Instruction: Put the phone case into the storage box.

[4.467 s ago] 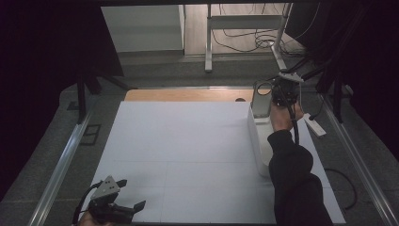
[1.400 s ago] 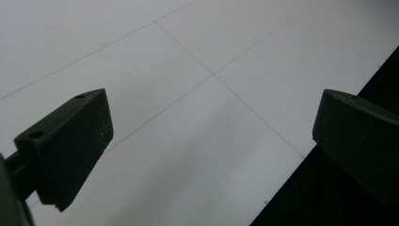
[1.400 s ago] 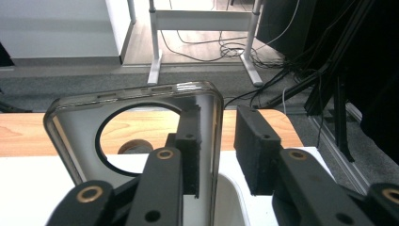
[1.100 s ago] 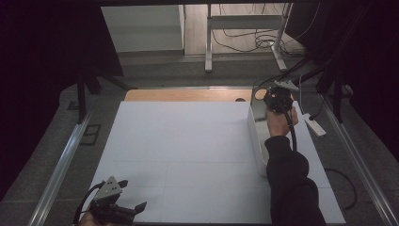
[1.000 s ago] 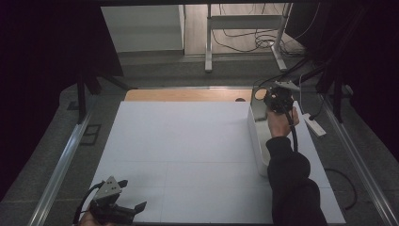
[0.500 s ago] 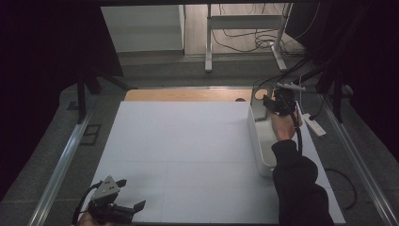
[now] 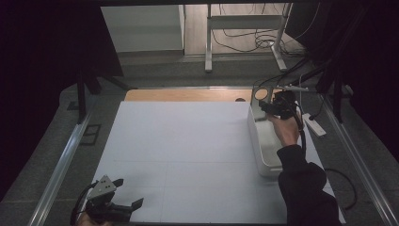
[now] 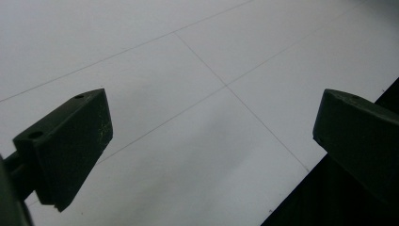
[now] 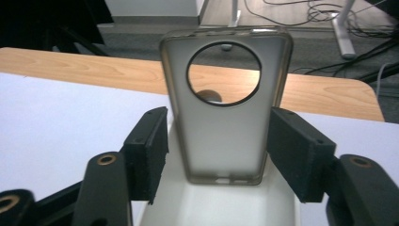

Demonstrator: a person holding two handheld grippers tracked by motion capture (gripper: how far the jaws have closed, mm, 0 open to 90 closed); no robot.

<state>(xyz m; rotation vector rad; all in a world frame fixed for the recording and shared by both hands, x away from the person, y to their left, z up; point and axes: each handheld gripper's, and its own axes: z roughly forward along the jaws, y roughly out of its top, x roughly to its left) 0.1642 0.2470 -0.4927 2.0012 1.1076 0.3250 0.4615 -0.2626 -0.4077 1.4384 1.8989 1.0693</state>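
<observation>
One phone case (image 9: 225,136) stood upright at the tray's (image 7: 258,141) far end, near two o'clock on the bench (image 7: 188,150). The right claw (image 9: 219,150), just opening, flanked it with a gap on the left. Light, flexible and slick-looking; best pinched across its side edges. The left claw (image 8: 211,141) gaped, holding nothing.

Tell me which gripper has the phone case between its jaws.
The right gripper, over the white bin: the translucent phone case stands between its jaws, which have just been opening. The left gripper has nothing between its open jaws.
</observation>
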